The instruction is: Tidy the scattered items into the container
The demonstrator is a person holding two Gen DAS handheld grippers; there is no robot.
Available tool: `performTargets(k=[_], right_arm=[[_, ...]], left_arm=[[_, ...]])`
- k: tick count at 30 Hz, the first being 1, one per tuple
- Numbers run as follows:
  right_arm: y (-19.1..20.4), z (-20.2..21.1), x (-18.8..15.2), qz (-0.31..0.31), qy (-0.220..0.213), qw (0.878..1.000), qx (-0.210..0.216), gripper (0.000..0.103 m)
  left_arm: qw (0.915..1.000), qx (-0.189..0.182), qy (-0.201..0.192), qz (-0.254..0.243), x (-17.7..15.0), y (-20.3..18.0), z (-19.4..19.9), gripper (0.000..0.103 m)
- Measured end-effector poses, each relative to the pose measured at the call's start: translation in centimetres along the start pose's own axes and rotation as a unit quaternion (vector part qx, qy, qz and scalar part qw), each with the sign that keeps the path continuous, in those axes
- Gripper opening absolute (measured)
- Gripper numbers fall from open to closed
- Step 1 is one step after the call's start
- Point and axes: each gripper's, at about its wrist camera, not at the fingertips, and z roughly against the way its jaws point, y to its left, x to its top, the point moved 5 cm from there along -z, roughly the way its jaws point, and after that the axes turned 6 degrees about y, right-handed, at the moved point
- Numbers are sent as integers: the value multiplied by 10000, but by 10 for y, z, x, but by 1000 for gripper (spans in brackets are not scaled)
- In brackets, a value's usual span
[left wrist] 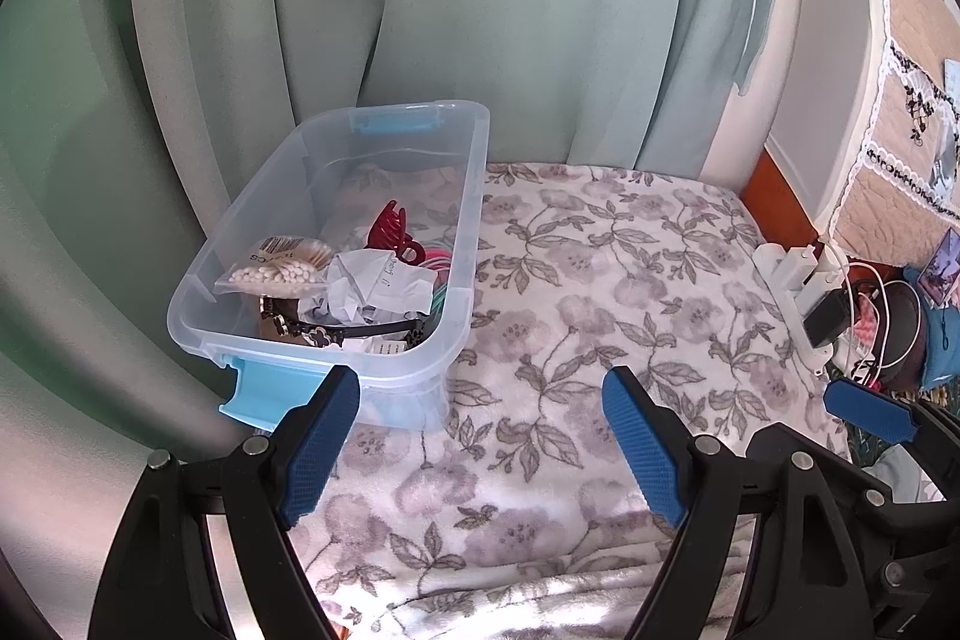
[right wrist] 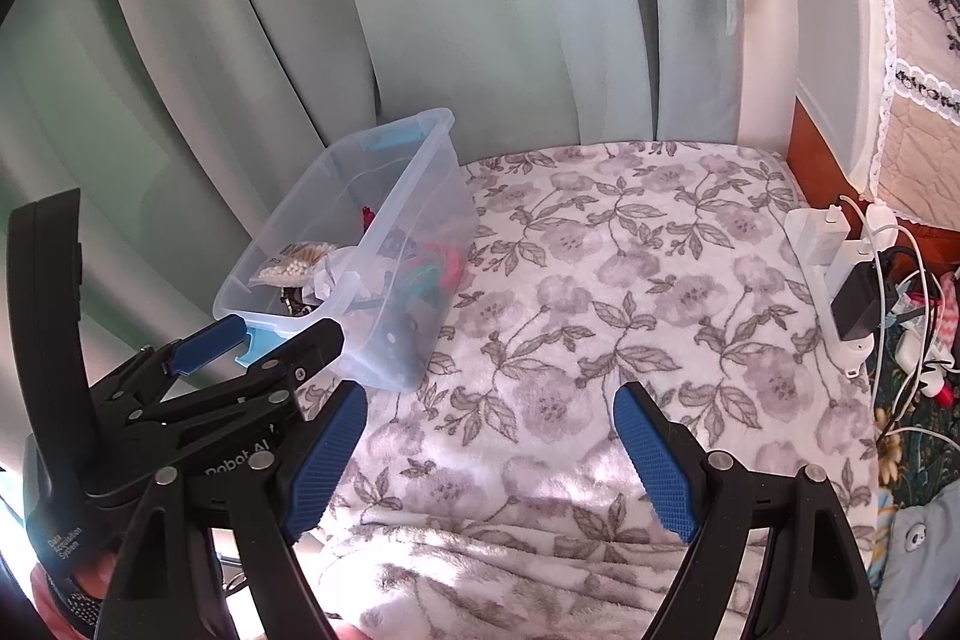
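A clear plastic container with blue latches stands on the floral blanket at the left, against the curtain. Inside lie a red hair claw, a bag of cotton swabs, crumpled paper, a black headband and colourful hair ties. My left gripper is open and empty, just in front of the container's near right corner. My right gripper is open and empty over the blanket; the container shows at its left, with the left gripper beside it.
A green curtain hangs behind the bed. A white power strip with chargers and cables lies along the blanket's right edge, also seen in the right wrist view. A white headboard and clutter stand at the far right.
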Motion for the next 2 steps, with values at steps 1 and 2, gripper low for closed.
performTargets(k=[1,2], right_arm=[[0,0,1,12,-16,10000,15,87],[0,-1,2,24,-29,10000,28,87]], left_arm=[[10000,0,2,0,0,0,0,84],[10000,-1,1,1,0,1,0,84]])
